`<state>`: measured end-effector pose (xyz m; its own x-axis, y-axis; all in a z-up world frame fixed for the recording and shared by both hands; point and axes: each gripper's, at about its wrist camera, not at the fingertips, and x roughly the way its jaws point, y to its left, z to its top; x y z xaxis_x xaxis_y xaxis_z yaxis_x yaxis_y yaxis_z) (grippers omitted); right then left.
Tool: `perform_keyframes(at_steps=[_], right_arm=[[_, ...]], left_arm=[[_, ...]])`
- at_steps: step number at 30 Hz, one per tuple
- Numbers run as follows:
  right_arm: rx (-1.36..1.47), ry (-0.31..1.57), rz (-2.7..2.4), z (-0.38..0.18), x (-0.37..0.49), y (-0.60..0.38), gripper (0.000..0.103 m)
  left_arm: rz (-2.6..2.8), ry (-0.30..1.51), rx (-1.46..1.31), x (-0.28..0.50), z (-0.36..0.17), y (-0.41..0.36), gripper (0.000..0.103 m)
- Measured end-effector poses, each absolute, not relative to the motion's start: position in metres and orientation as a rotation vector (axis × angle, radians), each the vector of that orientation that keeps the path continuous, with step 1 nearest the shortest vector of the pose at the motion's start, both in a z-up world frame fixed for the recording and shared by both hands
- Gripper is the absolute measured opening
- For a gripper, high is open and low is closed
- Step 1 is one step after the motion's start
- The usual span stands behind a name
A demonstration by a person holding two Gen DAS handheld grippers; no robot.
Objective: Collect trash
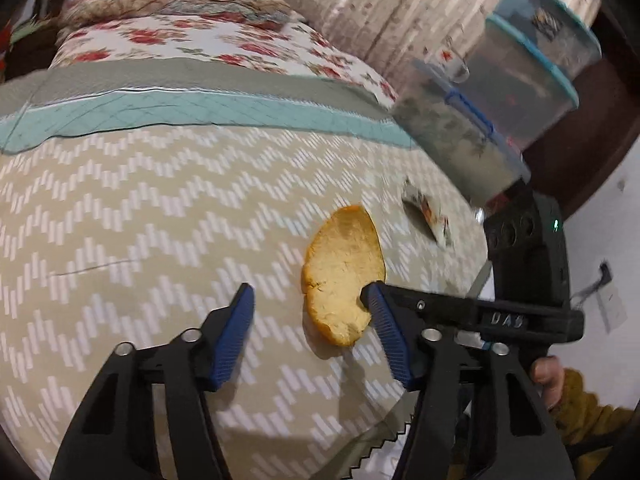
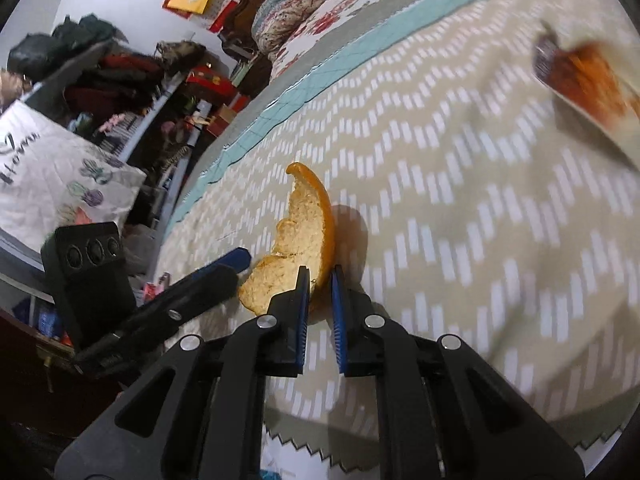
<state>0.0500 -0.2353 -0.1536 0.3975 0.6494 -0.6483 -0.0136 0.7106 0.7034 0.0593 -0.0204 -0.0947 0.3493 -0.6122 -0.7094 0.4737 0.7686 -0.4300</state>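
Observation:
A curved piece of orange peel (image 1: 340, 264) lies on the zigzag bed cover (image 1: 140, 220). In the right wrist view my right gripper (image 2: 320, 271) is shut on the peel (image 2: 296, 232), one pad on each side of its near end. The right gripper reaches in from the right in the left wrist view, its tip (image 1: 366, 294) on the peel's edge. My left gripper (image 1: 309, 292) is open. The peel sits ahead of its right finger, with nothing pressed between the pads. A crumpled wrapper (image 1: 428, 212) lies further back on the cover, and it is blurred in the right wrist view (image 2: 588, 80).
Stacked plastic containers (image 1: 500, 100) with blue rims stand at the bed's right. A floral quilt (image 1: 180, 40) lies at the far end. A white printed bag (image 2: 60, 176) and cluttered shelves (image 2: 120, 92) are left of the bed. A person's hand (image 1: 548, 372) holds the right gripper.

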Motion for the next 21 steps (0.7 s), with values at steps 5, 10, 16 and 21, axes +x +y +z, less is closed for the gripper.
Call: perform_keyframes(at_steps=[5,10,16,21], right_arm=[[0.704,1.077,0.472,-0.157,0.047,-0.238,0.011],[0.660,1.057,0.472,-0.149,0.038,-0.244,0.016],[0.665,0.894,0.321,-0.124,0.007,-0.294,0.076],[0.633,0.765,0.113,-0.098,-0.017,-0.351,0.074]], left_arm=[[-0.713,1.021,-0.098,0.054,-0.104,-0.045,0.025],[-0.685,1.014,-0.102,0.053,-0.108,-0.045,0.006],[-0.667,0.993,-0.100,0.051,-0.107,-0.039,0.005],[-0.660,0.991,-0.092,0.050,-0.106,-0.034,0.006]])
